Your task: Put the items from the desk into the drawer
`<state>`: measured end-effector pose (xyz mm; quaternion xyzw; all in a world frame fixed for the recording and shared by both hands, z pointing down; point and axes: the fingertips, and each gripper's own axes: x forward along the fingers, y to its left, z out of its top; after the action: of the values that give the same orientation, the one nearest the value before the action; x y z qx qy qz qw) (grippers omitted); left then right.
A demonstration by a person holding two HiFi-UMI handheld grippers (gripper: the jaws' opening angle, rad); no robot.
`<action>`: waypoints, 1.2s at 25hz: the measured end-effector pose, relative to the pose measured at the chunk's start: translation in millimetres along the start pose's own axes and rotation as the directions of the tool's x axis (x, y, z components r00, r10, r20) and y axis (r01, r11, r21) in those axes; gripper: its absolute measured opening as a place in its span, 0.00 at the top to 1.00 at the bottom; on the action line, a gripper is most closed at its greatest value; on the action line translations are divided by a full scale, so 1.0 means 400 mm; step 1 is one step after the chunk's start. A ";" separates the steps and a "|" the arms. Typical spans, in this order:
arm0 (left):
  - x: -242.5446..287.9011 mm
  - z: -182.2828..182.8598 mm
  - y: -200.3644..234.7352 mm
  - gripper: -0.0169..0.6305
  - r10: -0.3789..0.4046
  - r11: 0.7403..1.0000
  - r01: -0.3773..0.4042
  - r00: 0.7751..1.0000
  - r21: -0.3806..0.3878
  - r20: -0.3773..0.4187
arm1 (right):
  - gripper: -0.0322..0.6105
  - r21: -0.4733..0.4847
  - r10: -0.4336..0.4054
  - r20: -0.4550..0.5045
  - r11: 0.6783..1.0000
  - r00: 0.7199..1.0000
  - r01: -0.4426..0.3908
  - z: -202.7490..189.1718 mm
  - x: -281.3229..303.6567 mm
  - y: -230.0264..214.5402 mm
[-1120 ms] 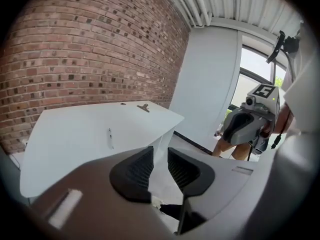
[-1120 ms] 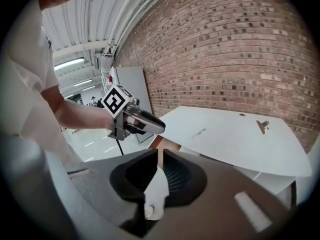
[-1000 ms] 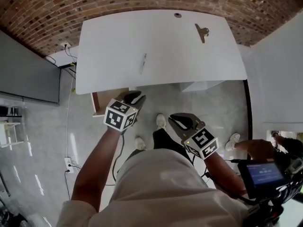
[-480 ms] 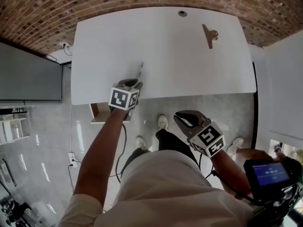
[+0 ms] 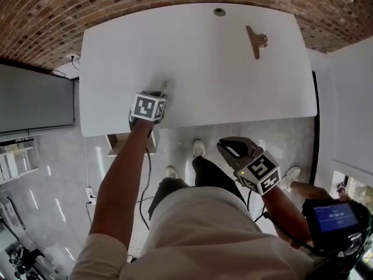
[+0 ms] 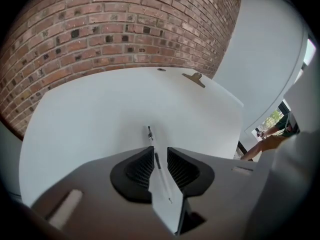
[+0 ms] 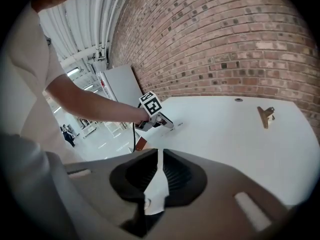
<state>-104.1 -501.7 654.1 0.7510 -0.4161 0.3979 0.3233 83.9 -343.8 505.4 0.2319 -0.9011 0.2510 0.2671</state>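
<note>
On the desk [image 5: 233, 80], pen [image 6: 149, 134] within spread left claw [image 6: 160, 155], long axis toward wall [image 6: 125, 29], right claw [image 7: 159, 159] pressed together.

pen [image 5: 164, 85]: mostly hidden by left tool [image 5: 156, 94] | drawer [image 5: 116, 143]: partly under desk [image 5: 233, 69]

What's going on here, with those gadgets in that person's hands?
A person is clearing a white desk with a pair of hand-held tongs. The left tongs are down at the desk, jaws apart on either side of a pen and not yet closed on it. The right tongs are shut and empty, held low near the person's body, off the desk. A binder clip lies untouched toward the desk's far right.
</note>
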 end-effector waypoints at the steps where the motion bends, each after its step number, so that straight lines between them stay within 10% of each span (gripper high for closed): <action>1: 0.013 0.002 0.006 0.83 0.008 1.000 -0.007 1.000 0.005 -0.016 | 0.90 0.014 -0.003 0.002 1.000 1.000 0.003 -0.003 -0.002 -0.012; 14: 0.089 -0.008 0.016 0.86 0.001 1.000 -0.002 0.989 -0.007 -0.150 | 0.90 0.051 -0.023 0.008 0.998 1.000 0.023 -0.008 -0.004 -0.060; 30: -0.033 -0.095 0.014 0.89 -0.027 0.988 0.029 1.000 -0.154 0.014 | 0.89 0.004 0.025 -0.017 1.000 1.000 -0.025 0.000 0.037 0.036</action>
<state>-125.9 -468.3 661.3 0.7319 -0.4370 0.3554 0.3835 64.9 -337.2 509.4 0.2188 -0.9011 0.2578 0.2713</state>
